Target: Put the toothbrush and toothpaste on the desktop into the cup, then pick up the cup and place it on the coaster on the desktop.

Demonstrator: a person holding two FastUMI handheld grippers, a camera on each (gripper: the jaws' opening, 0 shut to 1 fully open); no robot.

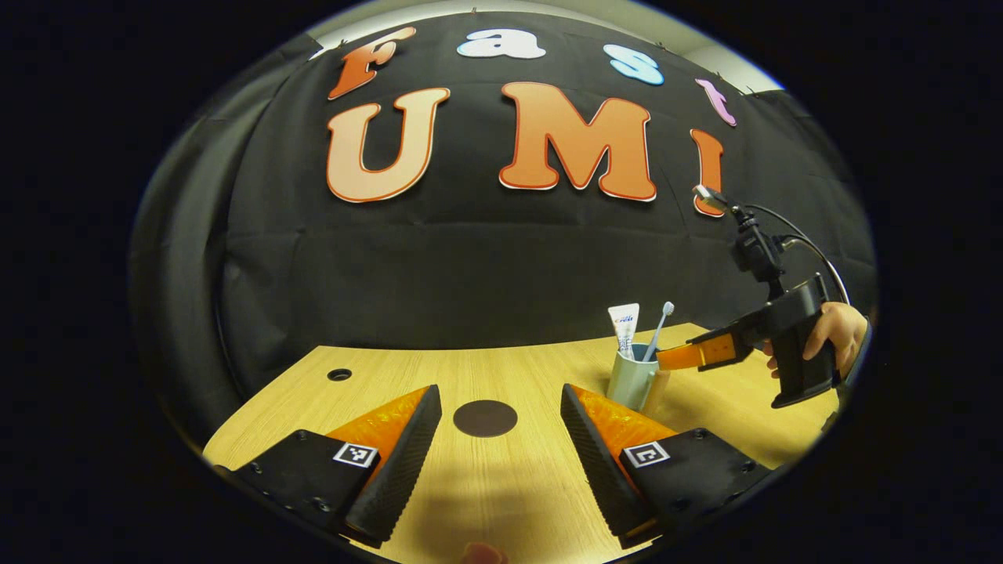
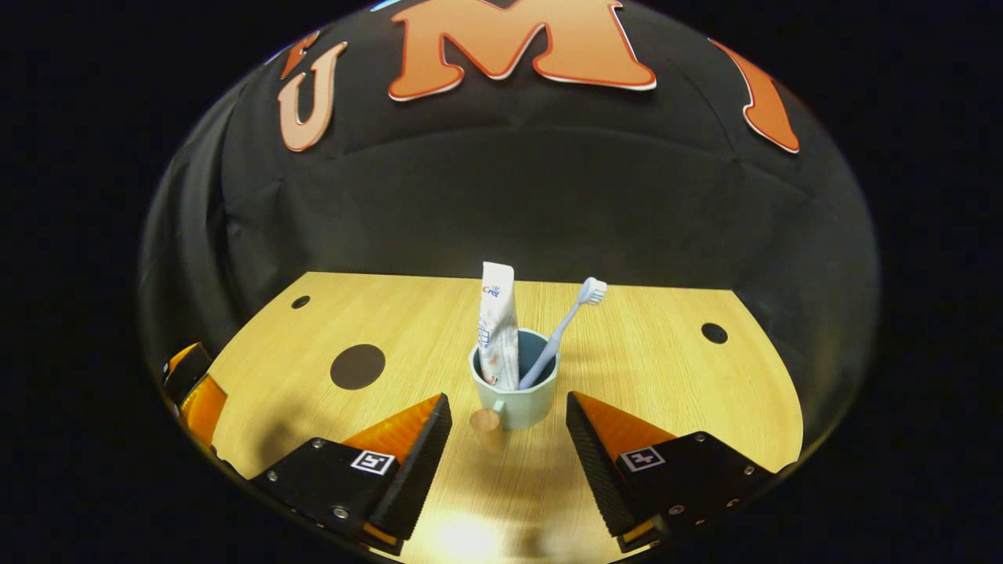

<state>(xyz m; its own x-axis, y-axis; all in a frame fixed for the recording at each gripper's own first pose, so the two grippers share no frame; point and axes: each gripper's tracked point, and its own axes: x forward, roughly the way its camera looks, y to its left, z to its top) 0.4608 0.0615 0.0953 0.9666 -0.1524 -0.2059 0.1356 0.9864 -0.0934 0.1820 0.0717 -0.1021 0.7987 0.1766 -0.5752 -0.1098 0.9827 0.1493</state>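
A pale green cup [image 2: 517, 406] stands upright on the wooden desktop [image 2: 666, 368]. A white toothpaste tube [image 2: 496, 329] and a light blue toothbrush [image 2: 566, 325] stick out of it. Its brown handle [image 2: 487, 427] points toward my right gripper [image 2: 505, 462], which is open just short of the cup. The dark round coaster [image 2: 357, 366] lies to the cup's left. In the left gripper view, my left gripper [image 1: 497, 470] is open and empty above the desk, with the coaster [image 1: 485, 417] just ahead. The cup [image 1: 631, 382] is at the right, and the right gripper [image 1: 680, 357] reaches it, held by a hand [image 1: 834, 337].
Small round cable holes [image 2: 714, 333] [image 2: 301, 301] sit near the desk's far corners, one hole [image 1: 339, 374] at far left in the left gripper view. The black cloth wall closes the back. The left gripper [image 2: 190, 390] is at the left edge of the right gripper view.
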